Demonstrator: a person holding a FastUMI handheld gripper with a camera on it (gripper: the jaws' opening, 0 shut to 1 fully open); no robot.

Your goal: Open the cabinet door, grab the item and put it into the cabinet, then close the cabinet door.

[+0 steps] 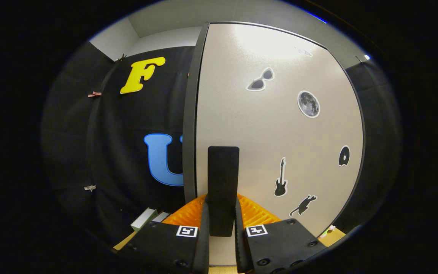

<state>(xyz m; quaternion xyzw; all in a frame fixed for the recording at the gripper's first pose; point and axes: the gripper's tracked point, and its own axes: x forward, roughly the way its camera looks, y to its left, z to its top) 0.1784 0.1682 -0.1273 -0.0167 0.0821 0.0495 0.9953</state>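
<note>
Between the fingers of the gripper [222, 224] a dark flat handle [223, 182] is clamped, fixed to the pale cabinet door [264, 133]. Whether the door is swung open cannot be told. A small box [143, 219], possibly the item, is seen lying beside the fingers, off to their left. Loading and closing are judged still undone.
</note>
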